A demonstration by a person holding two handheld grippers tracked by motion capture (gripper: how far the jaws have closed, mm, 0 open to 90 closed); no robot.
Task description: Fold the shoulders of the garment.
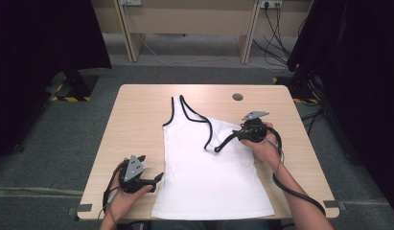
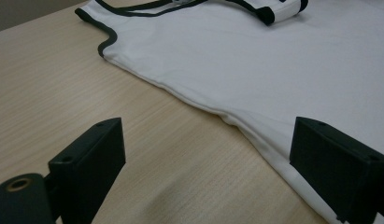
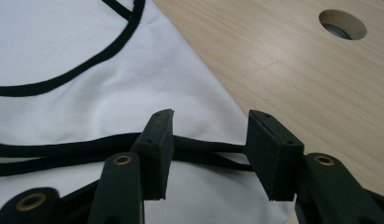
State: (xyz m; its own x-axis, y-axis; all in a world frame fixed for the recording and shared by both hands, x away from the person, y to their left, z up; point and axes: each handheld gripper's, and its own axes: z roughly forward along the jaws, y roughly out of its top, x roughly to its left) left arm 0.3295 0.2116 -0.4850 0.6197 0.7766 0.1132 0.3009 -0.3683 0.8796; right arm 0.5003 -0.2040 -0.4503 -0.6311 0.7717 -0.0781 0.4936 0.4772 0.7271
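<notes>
The right gripper (image 1: 231, 138), jaws apart astride the tank top's (image 1: 211, 182) folded black-trimmed strap (image 3: 63, 151), should lift clear; the left gripper (image 1: 159, 177) waits open, lower left.

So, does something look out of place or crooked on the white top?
Yes. The white tank top lies mostly flat, but its right shoulder strap is folded diagonally across the chest instead of lying straight like the left strap. The black trim runs between the open jaws of the right gripper.
</notes>
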